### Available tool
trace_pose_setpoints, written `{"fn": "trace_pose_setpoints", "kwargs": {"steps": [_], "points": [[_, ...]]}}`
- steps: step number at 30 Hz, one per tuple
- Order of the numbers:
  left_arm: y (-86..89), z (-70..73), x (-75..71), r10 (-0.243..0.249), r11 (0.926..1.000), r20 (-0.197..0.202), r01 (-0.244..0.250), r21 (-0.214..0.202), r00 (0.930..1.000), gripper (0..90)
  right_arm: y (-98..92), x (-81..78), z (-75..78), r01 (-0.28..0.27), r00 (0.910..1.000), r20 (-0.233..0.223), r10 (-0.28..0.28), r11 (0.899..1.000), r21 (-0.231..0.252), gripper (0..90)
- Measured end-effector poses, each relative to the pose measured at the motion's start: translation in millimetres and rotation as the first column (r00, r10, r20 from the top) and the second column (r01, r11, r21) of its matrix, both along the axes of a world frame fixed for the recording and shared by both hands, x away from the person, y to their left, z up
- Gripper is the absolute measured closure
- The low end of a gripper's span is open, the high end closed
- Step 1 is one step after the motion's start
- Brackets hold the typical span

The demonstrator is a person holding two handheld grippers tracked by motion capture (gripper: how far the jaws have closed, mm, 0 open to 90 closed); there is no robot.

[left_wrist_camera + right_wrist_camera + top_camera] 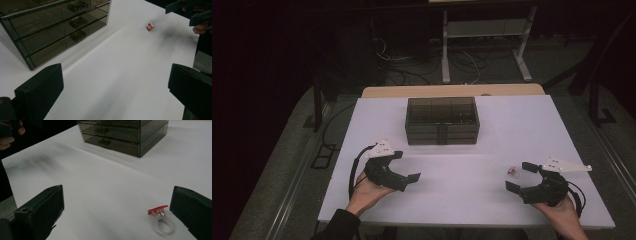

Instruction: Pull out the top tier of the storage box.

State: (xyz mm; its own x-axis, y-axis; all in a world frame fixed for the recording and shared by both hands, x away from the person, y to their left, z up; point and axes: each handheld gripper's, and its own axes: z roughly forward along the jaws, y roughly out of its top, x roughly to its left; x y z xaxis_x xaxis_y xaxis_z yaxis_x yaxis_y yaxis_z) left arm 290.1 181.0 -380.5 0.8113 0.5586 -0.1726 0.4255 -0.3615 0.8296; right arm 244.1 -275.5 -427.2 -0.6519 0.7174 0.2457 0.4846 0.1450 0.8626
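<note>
While both grippers gape, ring lies near 3-drawer box.

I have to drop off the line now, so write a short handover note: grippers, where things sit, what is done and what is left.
Left gripper: open, holding nothing, resting low at the table's near left.
Right gripper: open, holding nothing, near right.
Ring: clear band with a red top, lying on the table just off the right gripper's jaw, not gripped.
Drawer box: smoky, three drawers, all shut, at the far middle.
Done: nothing visible yet.
Left: probably grasp the ring; perhaps open a drawer.
</note>
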Motion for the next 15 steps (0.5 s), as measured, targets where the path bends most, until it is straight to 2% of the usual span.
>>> {"fn": "trace_pose_setpoints", "kwargs": {"steps": [15], "points": [[-9.2,3.0,17.8,0.01,0.9999,-0.043,-0.011,-0.013,0.999,0.0,1.0,-0.2,-0.5,-0.003,1.0,-0.004,0.003,1.0,-0.007,0.0]]}}
